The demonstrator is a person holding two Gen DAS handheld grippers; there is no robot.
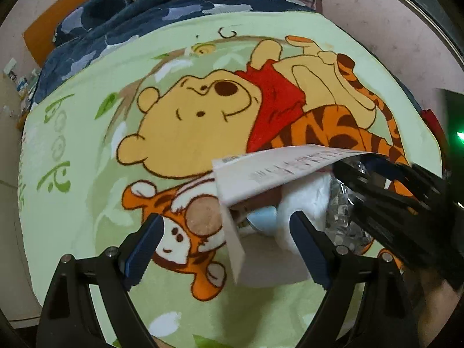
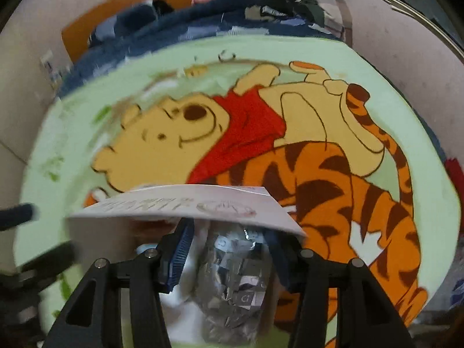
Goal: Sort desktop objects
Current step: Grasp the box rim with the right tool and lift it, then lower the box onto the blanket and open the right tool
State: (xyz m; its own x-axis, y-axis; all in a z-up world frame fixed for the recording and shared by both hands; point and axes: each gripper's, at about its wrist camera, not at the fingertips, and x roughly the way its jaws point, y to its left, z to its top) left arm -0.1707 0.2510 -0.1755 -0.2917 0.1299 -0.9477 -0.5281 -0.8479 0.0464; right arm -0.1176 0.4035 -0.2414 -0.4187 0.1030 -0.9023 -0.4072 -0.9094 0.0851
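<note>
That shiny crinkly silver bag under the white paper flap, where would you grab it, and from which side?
Probably from above, across its crumpled middle. The silver bag lies flat on the cartoon blanket, its far end tucked under the white paper flap, so the near, bare part is freest. The right hand-held gripper already straddles it, one finger on each side.

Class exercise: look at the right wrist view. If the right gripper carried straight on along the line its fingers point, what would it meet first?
Most likely the crinkled silvery foil packet, which already lies between the fingers of the right gripper. The white box flap hangs just beyond it, above the cartoon blanket. Depth is hard to judge through the fisheye.
</note>
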